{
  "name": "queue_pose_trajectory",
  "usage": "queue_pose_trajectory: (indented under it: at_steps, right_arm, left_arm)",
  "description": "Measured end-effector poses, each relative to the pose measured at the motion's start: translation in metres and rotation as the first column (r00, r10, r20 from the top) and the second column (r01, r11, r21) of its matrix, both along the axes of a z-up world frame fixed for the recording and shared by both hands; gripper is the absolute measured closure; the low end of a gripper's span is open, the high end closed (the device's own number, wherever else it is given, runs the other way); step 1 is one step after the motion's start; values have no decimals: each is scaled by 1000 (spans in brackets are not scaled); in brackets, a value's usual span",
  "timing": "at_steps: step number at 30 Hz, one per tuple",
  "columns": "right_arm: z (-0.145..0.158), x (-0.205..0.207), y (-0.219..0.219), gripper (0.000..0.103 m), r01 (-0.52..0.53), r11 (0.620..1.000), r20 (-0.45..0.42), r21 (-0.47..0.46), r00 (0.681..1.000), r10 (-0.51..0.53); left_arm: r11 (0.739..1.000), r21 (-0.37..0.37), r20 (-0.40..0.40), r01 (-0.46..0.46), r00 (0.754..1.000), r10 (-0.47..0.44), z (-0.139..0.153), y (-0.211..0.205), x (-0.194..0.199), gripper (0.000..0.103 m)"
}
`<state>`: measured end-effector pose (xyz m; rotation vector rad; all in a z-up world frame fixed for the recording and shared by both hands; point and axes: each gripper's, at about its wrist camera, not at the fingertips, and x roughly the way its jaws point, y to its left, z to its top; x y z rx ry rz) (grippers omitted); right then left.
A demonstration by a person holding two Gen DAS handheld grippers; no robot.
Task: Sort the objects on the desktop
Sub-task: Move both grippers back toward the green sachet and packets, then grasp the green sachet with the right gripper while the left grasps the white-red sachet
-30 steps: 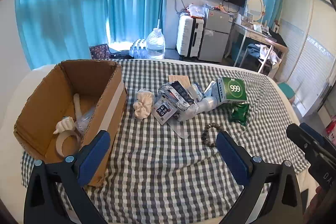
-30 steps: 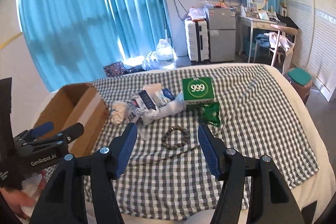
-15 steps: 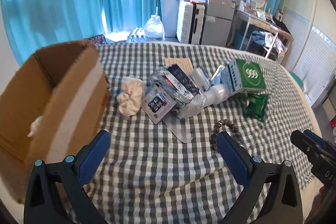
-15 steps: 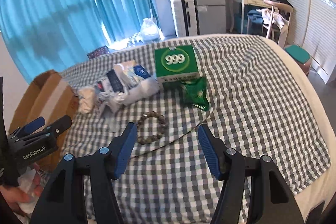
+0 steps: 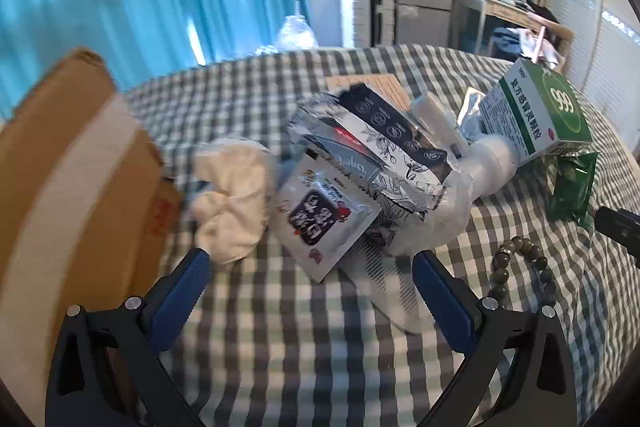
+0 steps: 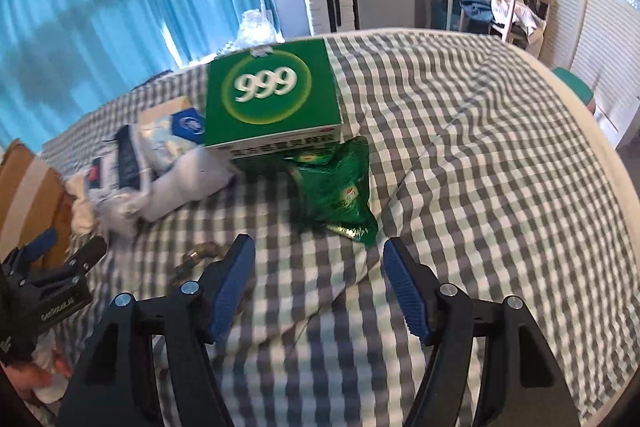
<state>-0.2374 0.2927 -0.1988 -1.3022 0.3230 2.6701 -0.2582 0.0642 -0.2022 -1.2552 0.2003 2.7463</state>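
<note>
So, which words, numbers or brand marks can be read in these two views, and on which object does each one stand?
"999": top of the green box, also legible in the left wrist view.
"GenRobot.AI": printed on the body of the left tongs, partly legible.
Chinese characters: side of the green box, not read here.
Black and white sachet: bold characters, too blurred.
Cardboard box: red print, too blurred.
Green packet: print too small.

Both wrist views look steeply down, close over the checked cloth (image 5: 304, 339), sharing the 999 box (image 6: 272, 95).
</note>
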Motion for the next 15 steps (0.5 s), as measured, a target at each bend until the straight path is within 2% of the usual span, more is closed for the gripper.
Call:
queue_pose_trajectory:
  at_steps: [7, 10, 13, 15]
  right_arm:
    - [-23, -22, 3, 36, 26, 1000, 42, 10, 999, -26]
    - [-27, -32, 2, 36, 30, 999, 50, 35, 998, -32]
    - [-27, -40, 4, 36, 36, 999, 40, 29, 999, -37]
    - [-28, -47, 3, 39, 30, 999, 40, 43, 999, -32]
  left_arm:
    - [997, -69, -63, 36, 997, -41, -8, 11, -14, 4]
    - [994, -84, -64, 67, 995, -72, -12, 15, -19, 15]
    - [993, -78, -11, 87, 996, -88, -20, 13, -29, 60]
    - [994, -65, 7, 93, 996, -92, -21, 8, -31, 65]
